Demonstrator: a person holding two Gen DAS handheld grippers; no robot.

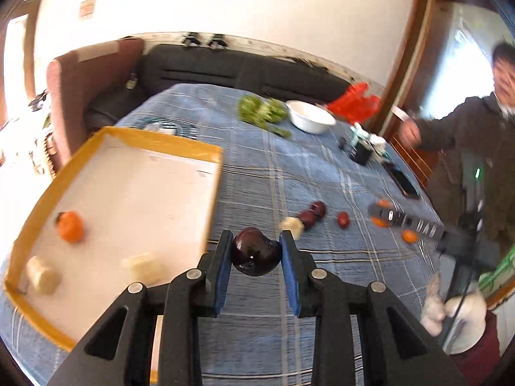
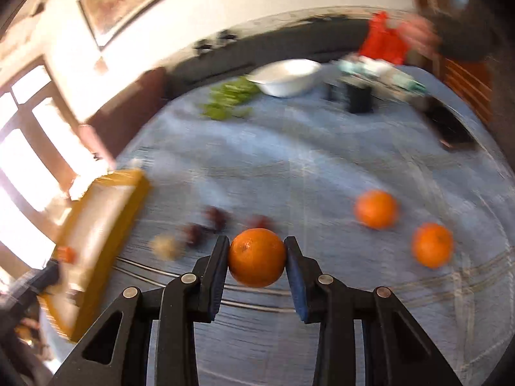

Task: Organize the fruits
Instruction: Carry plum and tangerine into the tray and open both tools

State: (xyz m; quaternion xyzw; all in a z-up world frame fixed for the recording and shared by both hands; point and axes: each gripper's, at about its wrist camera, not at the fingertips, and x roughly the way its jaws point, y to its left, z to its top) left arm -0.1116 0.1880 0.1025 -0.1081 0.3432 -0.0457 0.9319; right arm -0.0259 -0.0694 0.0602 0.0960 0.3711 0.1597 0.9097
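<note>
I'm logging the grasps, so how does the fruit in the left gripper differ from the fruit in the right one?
The left gripper holds a dark purple fruit, glossy and lopsided. The right gripper holds an orange, bright, dimpled and round. Both are pinched between the blue pads above the blue cloth.

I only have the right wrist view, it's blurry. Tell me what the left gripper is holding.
Observer: The left gripper is clamped on a dark red fruit, above the blue tablecloth.
Operator: What is already in the yellow box?
Observer: The yellow box holds one orange and two pale fruits, one at.
Operator: Anything pale left on the cloth?
Observer: Yes, one pale fruit lies beside the loose dark red fruits.
</note>
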